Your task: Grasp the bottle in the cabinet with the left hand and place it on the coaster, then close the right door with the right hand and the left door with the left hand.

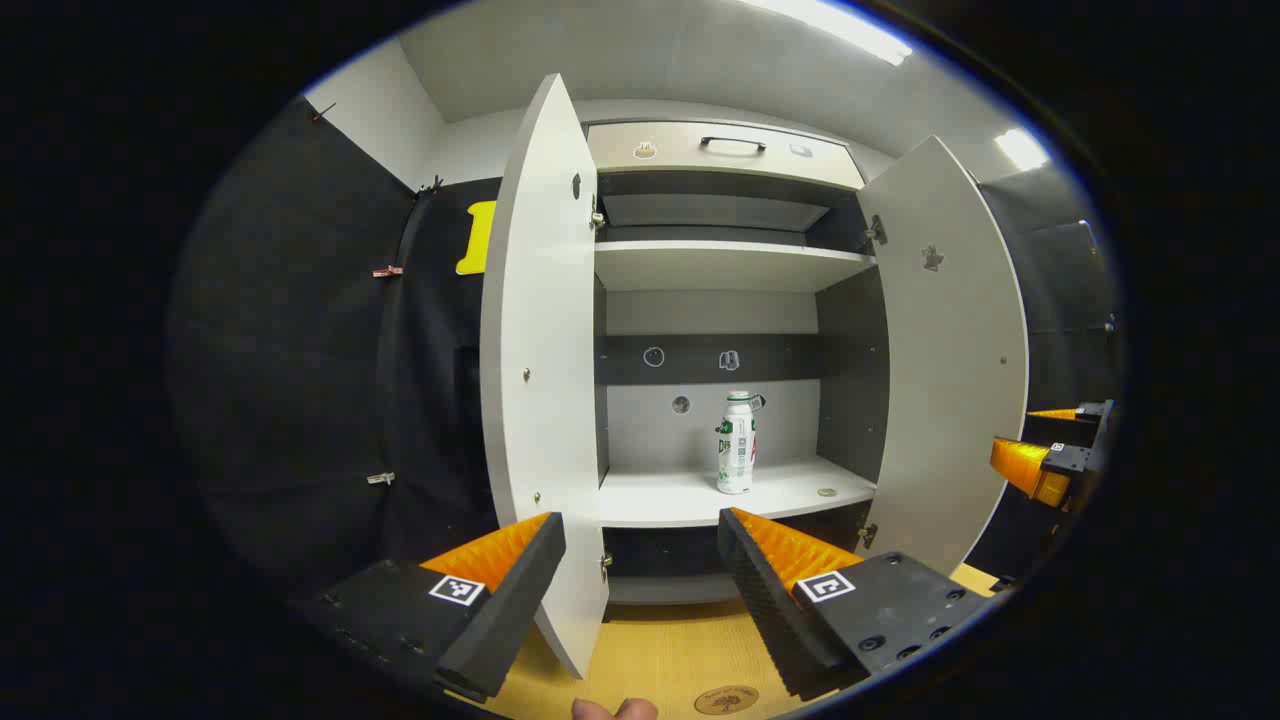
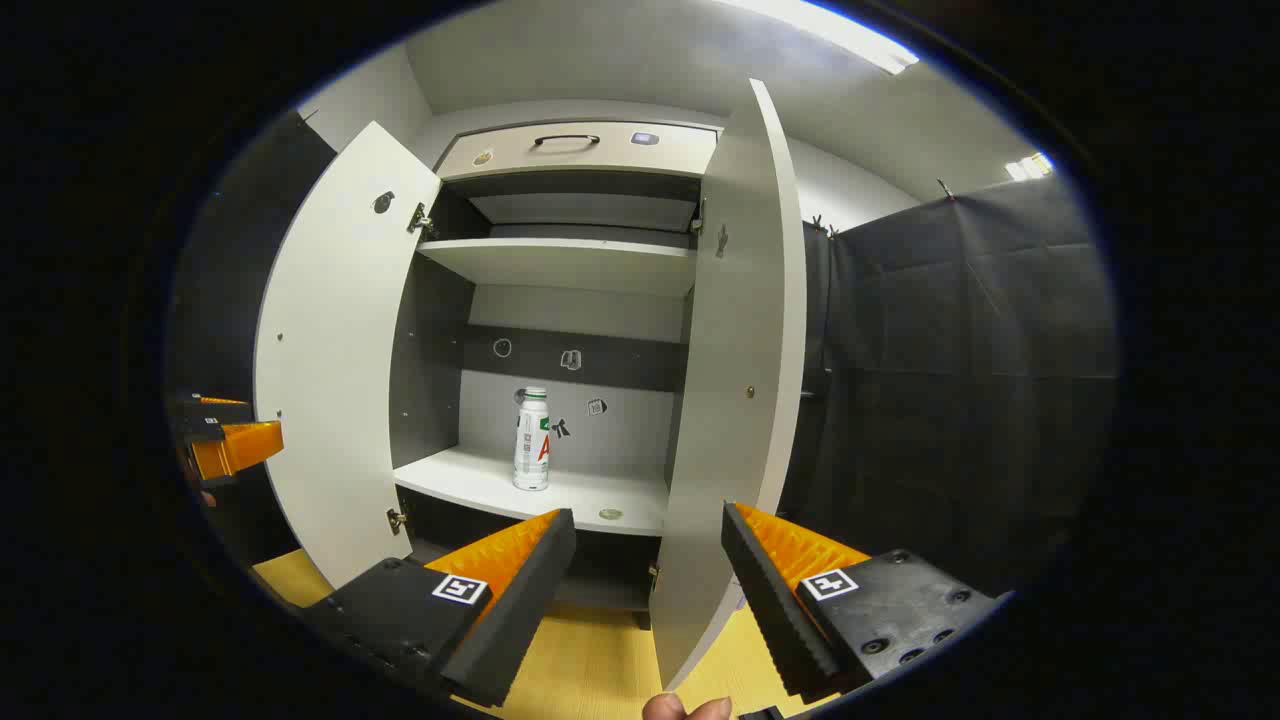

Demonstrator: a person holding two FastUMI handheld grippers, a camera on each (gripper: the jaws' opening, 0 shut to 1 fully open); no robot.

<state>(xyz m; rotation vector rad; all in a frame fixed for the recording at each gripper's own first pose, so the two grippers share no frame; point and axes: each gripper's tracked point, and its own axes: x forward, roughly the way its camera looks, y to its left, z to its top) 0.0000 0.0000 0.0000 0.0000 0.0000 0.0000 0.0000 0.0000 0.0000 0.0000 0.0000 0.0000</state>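
Currently, the left gripper [image 1: 640, 560] is being held with its jaws apart, well short of the bottle [image 1: 737, 443] standing upright on the cabinet's lower shelf [image 1: 690, 497]. A straight approach between the open left door [image 1: 540, 380] and right door [image 1: 950, 370] is being advised; the coaster [image 1: 726, 699] is lying on the wooden table [image 1: 650, 655] below. The right gripper [image 2: 648, 580] is also being held apart

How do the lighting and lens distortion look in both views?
Left gripper view: ceiling lamp glares, doors bow outward, bottle sharp and evenly lit. Right gripper view: similar lamp glare, right door curved, space under the shelf shadowed.
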